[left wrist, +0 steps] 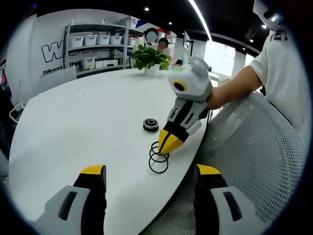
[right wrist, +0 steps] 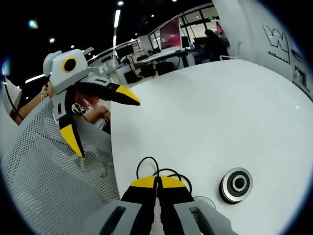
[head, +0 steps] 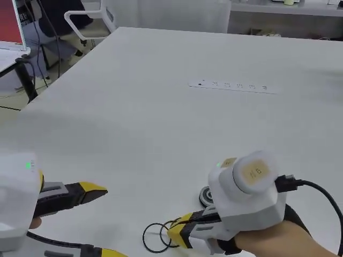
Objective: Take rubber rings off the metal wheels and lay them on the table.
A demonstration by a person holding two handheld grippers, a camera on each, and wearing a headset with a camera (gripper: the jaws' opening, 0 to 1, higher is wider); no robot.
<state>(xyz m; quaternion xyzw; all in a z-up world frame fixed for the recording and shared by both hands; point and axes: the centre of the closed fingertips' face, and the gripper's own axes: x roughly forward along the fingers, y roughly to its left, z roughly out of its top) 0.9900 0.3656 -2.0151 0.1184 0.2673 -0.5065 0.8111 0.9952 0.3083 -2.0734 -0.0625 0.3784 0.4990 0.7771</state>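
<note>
Two thin black rubber rings [head: 154,237] [left wrist: 158,159] [right wrist: 155,169] lie overlapping near the table's front edge. My right gripper [head: 177,233] [right wrist: 157,182] points down at them with its yellow jaws pressed together, and one ring's loop runs in under the tips. In the left gripper view the right gripper [left wrist: 167,145] touches the upper ring. A small metal wheel [head: 206,196] [left wrist: 151,124] [right wrist: 235,184] lies flat just beyond the rings. My left gripper [head: 110,220] [left wrist: 150,172] [right wrist: 108,127] hovers to the left of the rings, jaws wide apart and holding nothing.
The white table [head: 161,107] stretches far ahead, with a flush power strip [head: 233,85] in it. The rings lie close to its near edge [left wrist: 190,156]. A mesh chair [left wrist: 244,147] stands beside that edge. A potted plant [left wrist: 146,56] sits at the far end.
</note>
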